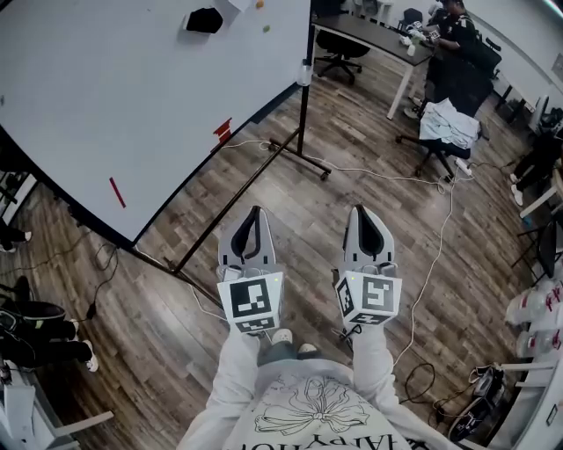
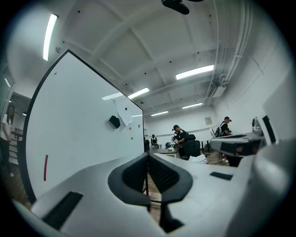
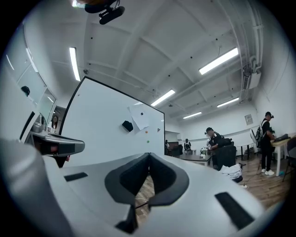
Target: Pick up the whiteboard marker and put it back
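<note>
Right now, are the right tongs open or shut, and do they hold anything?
Shut and empty: in the right gripper view the right tongs show both tips touching, nothing between them.

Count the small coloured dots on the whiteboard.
2. An orange dot near the whiteboard's right edge, and a green dot just below it. More may be hidden beyond the picture's edge.

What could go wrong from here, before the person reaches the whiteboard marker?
A white cable and the whiteboard stand's base bar lie on the floor ahead: a trip risk. Both the left gripper and right gripper are shut and empty; they may knock the red marker off the whiteboard unless opened first.
</note>
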Available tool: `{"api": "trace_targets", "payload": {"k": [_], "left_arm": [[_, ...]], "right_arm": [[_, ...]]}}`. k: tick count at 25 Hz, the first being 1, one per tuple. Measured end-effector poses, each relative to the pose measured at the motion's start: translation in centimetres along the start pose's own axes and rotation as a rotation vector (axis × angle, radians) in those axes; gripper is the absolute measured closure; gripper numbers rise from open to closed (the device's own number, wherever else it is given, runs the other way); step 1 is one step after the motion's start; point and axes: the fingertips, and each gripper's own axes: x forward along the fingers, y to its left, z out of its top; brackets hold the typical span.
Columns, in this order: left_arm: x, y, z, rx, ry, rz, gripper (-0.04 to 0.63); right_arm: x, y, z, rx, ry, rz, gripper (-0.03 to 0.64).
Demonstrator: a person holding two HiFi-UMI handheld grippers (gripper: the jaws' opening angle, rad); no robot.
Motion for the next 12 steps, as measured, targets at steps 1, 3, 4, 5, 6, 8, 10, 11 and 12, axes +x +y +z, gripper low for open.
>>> {"api": "trace_targets", "payload": {"k": [1,3,4,5,6,8,10,11,12], "left_arm": [[0.3,0.3,-0.1,0.002,0.000,-0.001,0.589],[1.1,0.9,-0.4,0.005,0.000,-0.006,0.589],[1.5,1.2,-0.6,0.007,0.002,-0.009,0.589],[1.8,1.4,-0.8,0.008,0.004,-0.013,0.589],[2.2,1.7,-1.0,0.010,0.008,-0.017,0.588],[2.8,2.0,-1.4,0.014,0.016,-0.023,0.588],[3.5,2.3,-1.8,0.015,0.023,-0.026,0.589],[3.9,2.4,-1.9,0.015,0.026,-0.028,0.589],[4.4,2.4,-2.0,0.015,0.028,-0.029,0.588]], "right_arm": [[0.4,0.1,-0.1,0.002,-0.003,-0.003,0.615],[1.1,0.3,-0.4,0.008,-0.006,-0.012,0.615],[1.5,0.4,-0.6,0.011,-0.006,-0.017,0.614],[1.8,0.5,-0.9,0.013,-0.005,-0.021,0.615],[2.1,0.5,-1.1,0.014,-0.002,-0.026,0.615],[2.7,0.6,-1.5,0.016,0.005,-0.035,0.615],[3.3,0.6,-1.9,0.020,0.010,-0.042,0.615],[3.7,0.5,-2.0,0.023,0.012,-0.044,0.614],[4.2,0.4,-2.2,0.024,0.014,-0.044,0.615]]}}
